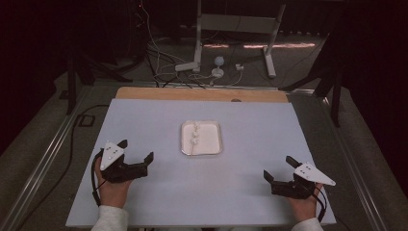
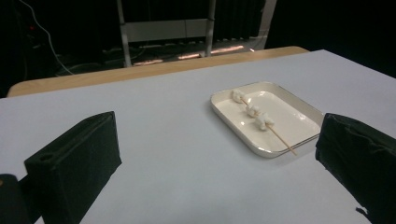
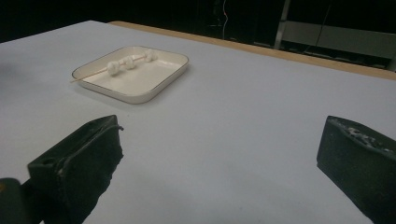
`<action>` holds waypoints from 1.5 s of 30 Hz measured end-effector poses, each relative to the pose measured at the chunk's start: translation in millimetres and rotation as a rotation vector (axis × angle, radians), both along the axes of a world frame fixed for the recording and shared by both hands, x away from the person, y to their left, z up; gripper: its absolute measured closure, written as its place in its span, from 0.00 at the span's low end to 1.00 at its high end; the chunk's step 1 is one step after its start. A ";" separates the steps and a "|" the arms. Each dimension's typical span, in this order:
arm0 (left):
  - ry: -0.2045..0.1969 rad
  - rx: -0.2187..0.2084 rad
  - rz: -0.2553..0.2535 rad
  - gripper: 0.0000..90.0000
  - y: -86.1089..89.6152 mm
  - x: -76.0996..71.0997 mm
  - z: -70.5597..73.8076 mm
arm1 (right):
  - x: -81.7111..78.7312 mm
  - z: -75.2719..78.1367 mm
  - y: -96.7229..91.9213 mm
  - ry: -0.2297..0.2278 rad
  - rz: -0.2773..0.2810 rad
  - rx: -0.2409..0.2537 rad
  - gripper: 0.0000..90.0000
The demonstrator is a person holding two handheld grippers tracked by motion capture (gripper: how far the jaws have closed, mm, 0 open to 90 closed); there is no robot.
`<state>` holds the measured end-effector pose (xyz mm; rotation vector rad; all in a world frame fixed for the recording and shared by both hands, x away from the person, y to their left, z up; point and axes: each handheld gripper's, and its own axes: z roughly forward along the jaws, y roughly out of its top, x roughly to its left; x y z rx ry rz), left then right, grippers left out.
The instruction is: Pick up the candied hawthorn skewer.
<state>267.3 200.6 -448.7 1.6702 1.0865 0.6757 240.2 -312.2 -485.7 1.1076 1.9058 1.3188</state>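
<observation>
A white rectangular tray (image 1: pixel 213 136) sits at the middle of the pale blue table. A wooden skewer (image 1: pixel 194 137) threaded with three white marshmallows lies along the tray's left side, its bare end over the near rim. In the left gripper view the tray (image 2: pixel 299 122) and skewer (image 2: pixel 254 115) are ahead to the right; in the right gripper view the tray (image 3: pixel 154 84) and skewer (image 3: pixel 122 64) are far left. My left gripper (image 1: pixel 136 150) rests open near the front left. My right gripper (image 1: pixel 279 168) rests open near the front right. Both hold nothing.
A wooden strip (image 1: pixel 202 94) runs along the table's far edge. Beyond it are white stand legs (image 1: pixel 197 43), cables and a small white object (image 1: pixel 218 67) on the floor. Dark stands flank the table.
</observation>
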 end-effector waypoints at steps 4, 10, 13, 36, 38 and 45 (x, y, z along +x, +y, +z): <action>0.004 0.012 -0.007 0.01 -8.4 9.2 0.9 | -0.2 0.1 -0.4 0.000 -0.002 0.002 0.00; 0.017 0.020 -0.020 0.01 -18.8 21.3 -1.3 | -0.2 -0.1 -0.2 0.000 -0.001 0.000 0.00; 0.020 0.018 -0.026 0.01 -24.0 27.1 -3.2 | 0.0 -0.4 0.0 0.002 -0.001 -0.002 0.00; 0.082 0.023 -0.065 0.01 -70.8 63.0 -32.1 | 0.8 -1.5 -0.4 0.010 -0.002 -0.003 0.00; 0.096 0.031 -0.069 0.01 -77.1 67.6 -36.2 | 1.0 -1.6 -0.4 0.012 0.000 -0.003 0.00; 0.133 0.042 -0.074 0.01 -88.4 77.0 -47.4 | 1.0 -1.9 -0.7 0.015 -0.002 -0.003 0.00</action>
